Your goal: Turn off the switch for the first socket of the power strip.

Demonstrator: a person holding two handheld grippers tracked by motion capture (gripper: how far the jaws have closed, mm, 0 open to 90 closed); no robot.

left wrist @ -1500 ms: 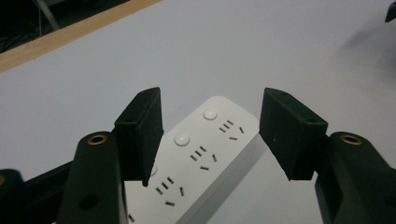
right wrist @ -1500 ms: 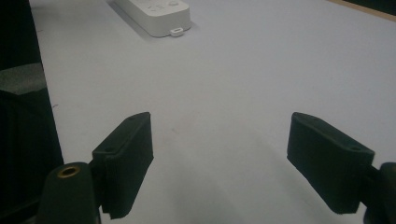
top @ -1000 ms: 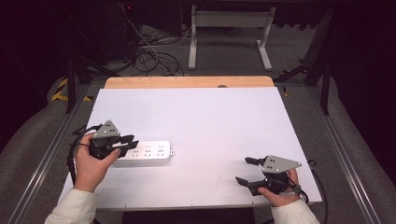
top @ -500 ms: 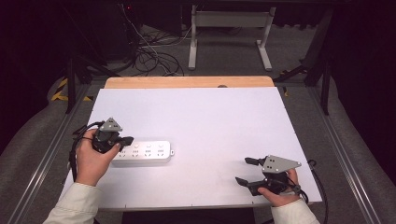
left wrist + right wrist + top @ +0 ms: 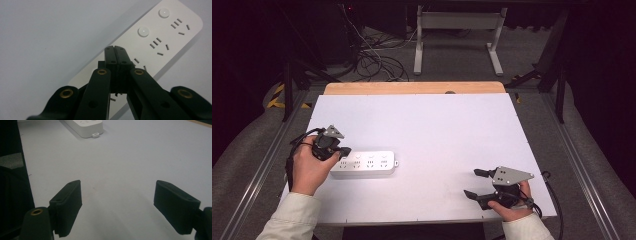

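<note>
Showing no readable writing, white power strip [image 5: 160, 37] under closed left gripper [image 5: 115, 47].

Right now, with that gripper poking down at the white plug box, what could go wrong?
The left gripper, jaws shut with nothing between them, hangs over the white plastic power strip near its round buttons. Pressing off-centre might miss a button or jab a socket slot. The strip lies loose on the white table, so a push could slide it. The right gripper rests open, far off, and couldn't steady it.

A white power strip [image 5: 364, 164] with round buttons lies flat, lengthwise across the white table's [image 5: 437, 130] near-left part.
</note>
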